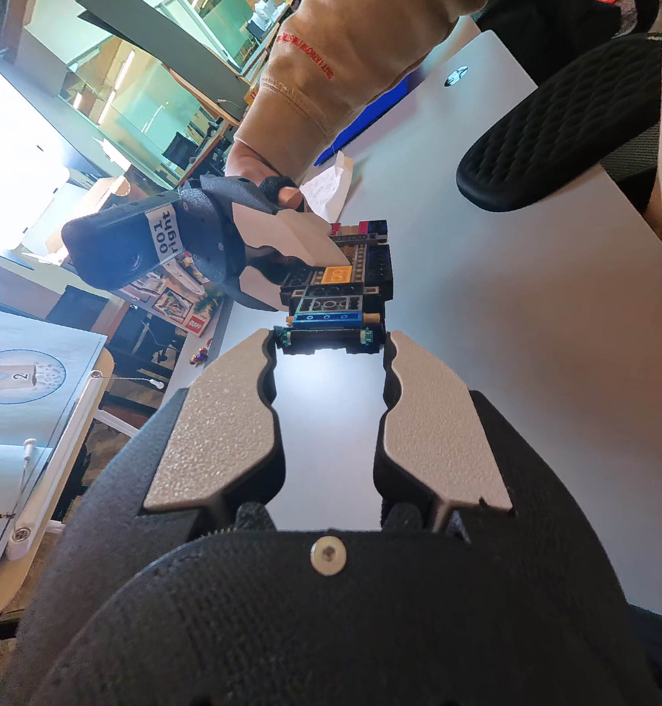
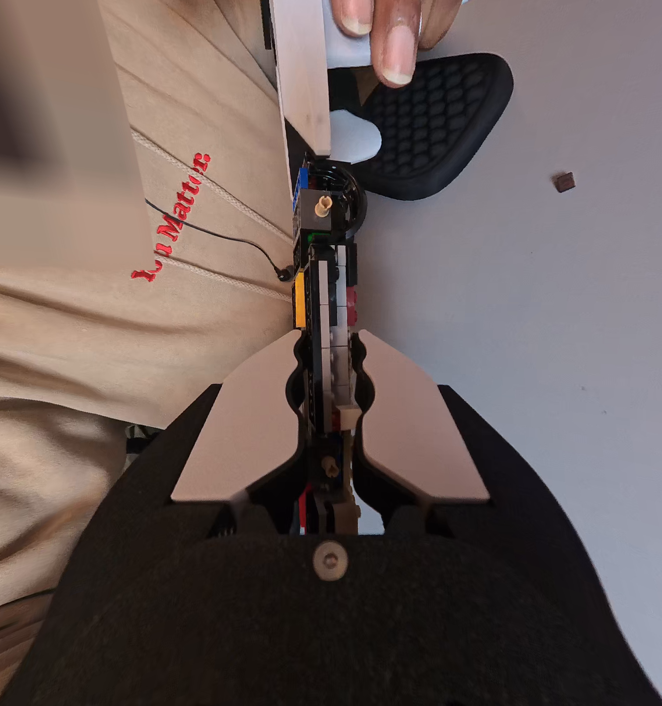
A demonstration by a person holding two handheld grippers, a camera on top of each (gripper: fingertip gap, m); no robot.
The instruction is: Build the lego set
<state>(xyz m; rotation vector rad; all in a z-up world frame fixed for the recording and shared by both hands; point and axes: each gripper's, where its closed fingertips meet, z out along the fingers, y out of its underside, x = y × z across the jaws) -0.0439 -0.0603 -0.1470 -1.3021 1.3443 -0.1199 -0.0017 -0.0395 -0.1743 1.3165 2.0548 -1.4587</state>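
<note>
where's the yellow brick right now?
On the brick model, in the left wrist view at upper centre: the yellow brick sits just beyond the right gripper's fingers, above the blue brick.

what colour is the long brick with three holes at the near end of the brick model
Blue, clearest in the left wrist view.

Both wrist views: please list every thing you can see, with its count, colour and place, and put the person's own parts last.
Toy brick model: one, mostly black with orange, blue, red and grey bricks; held above the table.
Table: one, light grey; under everything.
Toy set box: one, printed; far table edge.
Small toy figure: one, purple and orange; on the table by the box.
Chair armrest: one, black; beside the table.
Small brown piece: one; on the table.
Right claw: one; shut on the model's side.
Left claw: one; open, tips at the model's end.
Beige sleeve: one; behind the right claw.
</note>
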